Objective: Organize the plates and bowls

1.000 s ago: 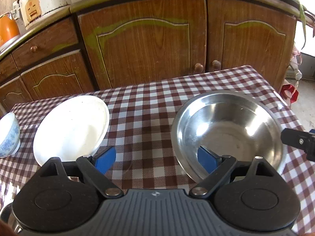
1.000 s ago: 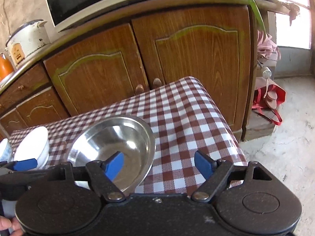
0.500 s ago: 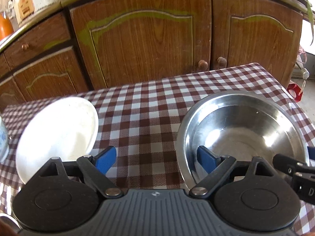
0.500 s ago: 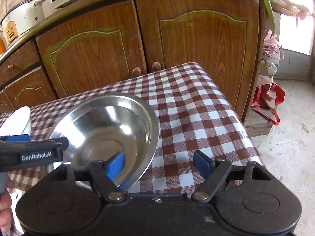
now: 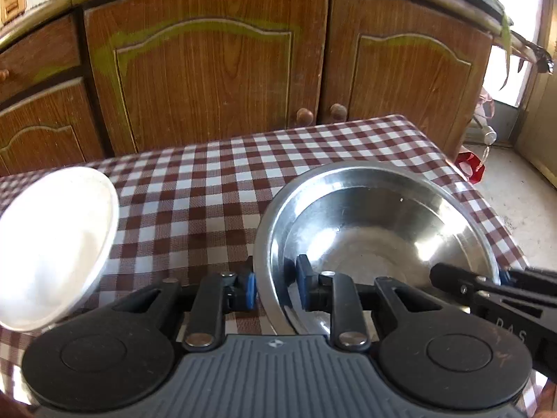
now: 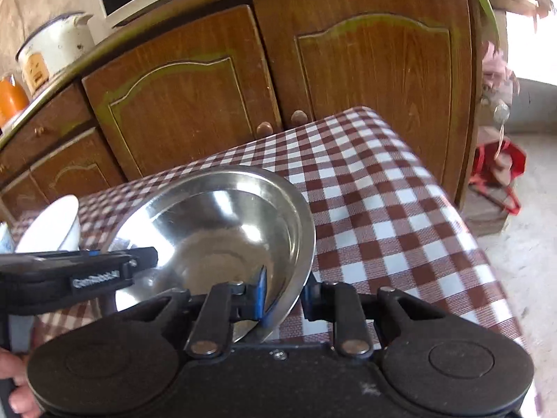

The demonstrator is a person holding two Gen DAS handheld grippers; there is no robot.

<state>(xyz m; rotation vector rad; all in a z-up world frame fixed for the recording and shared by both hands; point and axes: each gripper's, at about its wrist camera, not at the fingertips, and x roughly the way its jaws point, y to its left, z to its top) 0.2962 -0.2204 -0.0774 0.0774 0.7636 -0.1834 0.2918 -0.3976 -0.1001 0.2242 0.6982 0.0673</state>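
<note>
Checked tablecloth [image 5: 216, 188] bears the steel bowl [image 5: 376, 230], its rim just clamped between both the left gripper [image 5: 276, 285] and right gripper [image 6: 282, 296].

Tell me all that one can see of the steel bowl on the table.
The steel bowl is round, shiny metal with a wide flat rim, and looks empty. It stands mouth up on the checked tablecloth, right of the white plate. The left tongs have just closed on its near-left rim, the right tongs on its near-right rim, one pad inside and one outside.

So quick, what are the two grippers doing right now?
Left gripper: just closed on the steel bowl, gripping its rim.
Right gripper: just closed on the same bowl's opposite rim.
</note>
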